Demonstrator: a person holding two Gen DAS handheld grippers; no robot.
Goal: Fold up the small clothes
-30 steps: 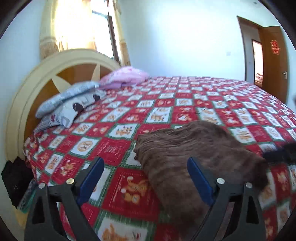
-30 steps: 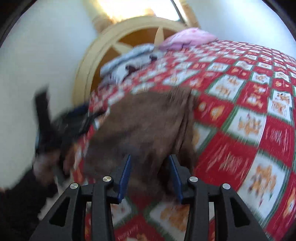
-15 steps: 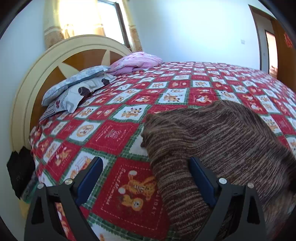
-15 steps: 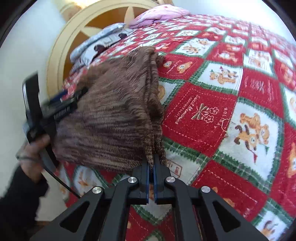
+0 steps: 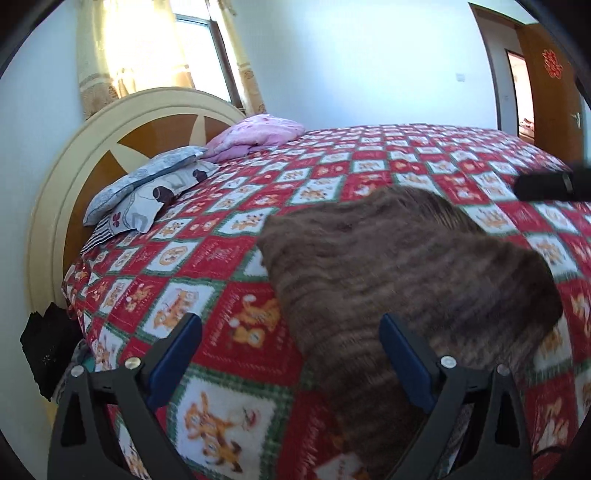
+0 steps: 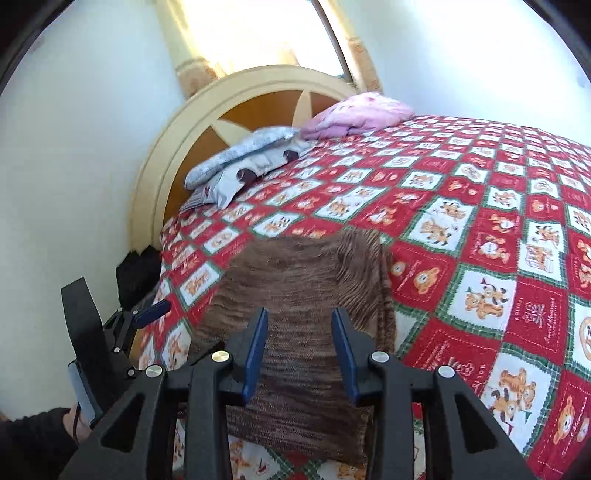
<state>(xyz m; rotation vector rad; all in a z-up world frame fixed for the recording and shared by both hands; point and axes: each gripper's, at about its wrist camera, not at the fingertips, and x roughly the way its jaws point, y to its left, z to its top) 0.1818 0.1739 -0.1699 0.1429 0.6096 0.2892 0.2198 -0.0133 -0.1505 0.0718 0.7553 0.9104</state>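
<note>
Right wrist: brown striped knit garment (image 6: 299,295) folded flat.

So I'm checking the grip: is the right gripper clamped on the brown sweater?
No, the right gripper is open, its fingers apart above the brown sweater.

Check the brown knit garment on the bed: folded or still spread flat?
Folded. In the right wrist view the brown knit garment shows a doubled layer along its right side; both grippers are open and clear.

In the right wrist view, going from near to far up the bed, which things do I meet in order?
Right gripper → brown knitted garment → grey patterned pillows → pink folded quilt → cream and wood headboard → window curtain.
</note>
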